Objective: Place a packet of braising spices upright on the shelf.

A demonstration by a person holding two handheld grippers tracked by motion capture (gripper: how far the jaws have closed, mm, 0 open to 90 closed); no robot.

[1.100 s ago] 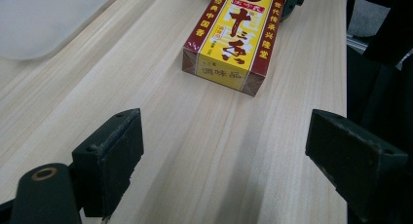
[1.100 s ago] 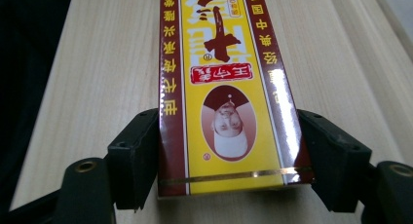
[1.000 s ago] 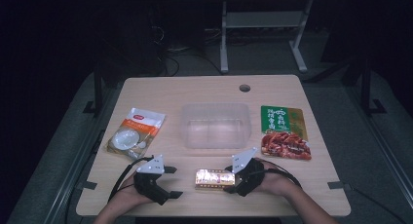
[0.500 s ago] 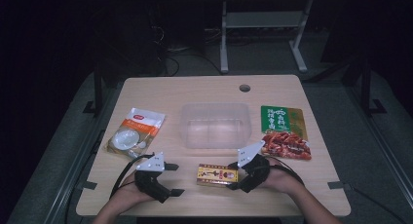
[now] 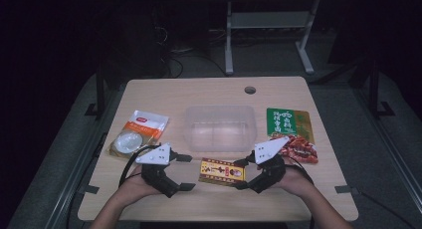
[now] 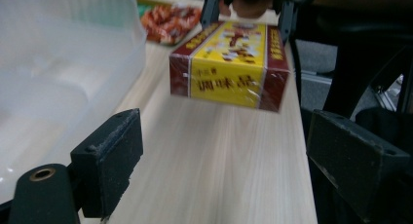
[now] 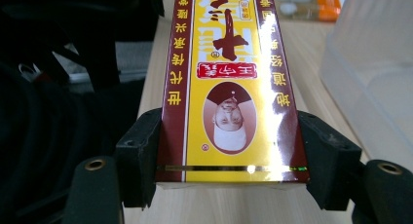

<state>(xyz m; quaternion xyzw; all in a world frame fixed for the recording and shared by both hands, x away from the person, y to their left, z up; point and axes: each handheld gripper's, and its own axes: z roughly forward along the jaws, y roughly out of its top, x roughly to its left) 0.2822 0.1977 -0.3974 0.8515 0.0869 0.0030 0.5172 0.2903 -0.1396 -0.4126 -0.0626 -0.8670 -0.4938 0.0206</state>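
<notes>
- The box [image 5: 222, 171], yellow and maroon, is off the counter [image 5: 209, 92] near its front edge, just in front of the tub [image 5: 219, 128]; in the left gripper view it hangs clear above the wood.
- Your right gripper [image 5: 244, 173] is clamped on the box's end, one pad on each long side, as the right gripper view shows.
- Your left gripper [image 5: 185, 172] has its jaws apart with nothing between them; it points at the box's free end, a little short of it.
- So the pick-up looks done. What is left, as I judge it, is carrying the box over the tub's front wall and setting it inside.
- The tub looks empty.
- The orange pouch [image 5: 137, 136] lies left of the tub and the green-and-red pouch [image 5: 291, 133] right of it, both flat and untouched; they may go in after.
</notes>
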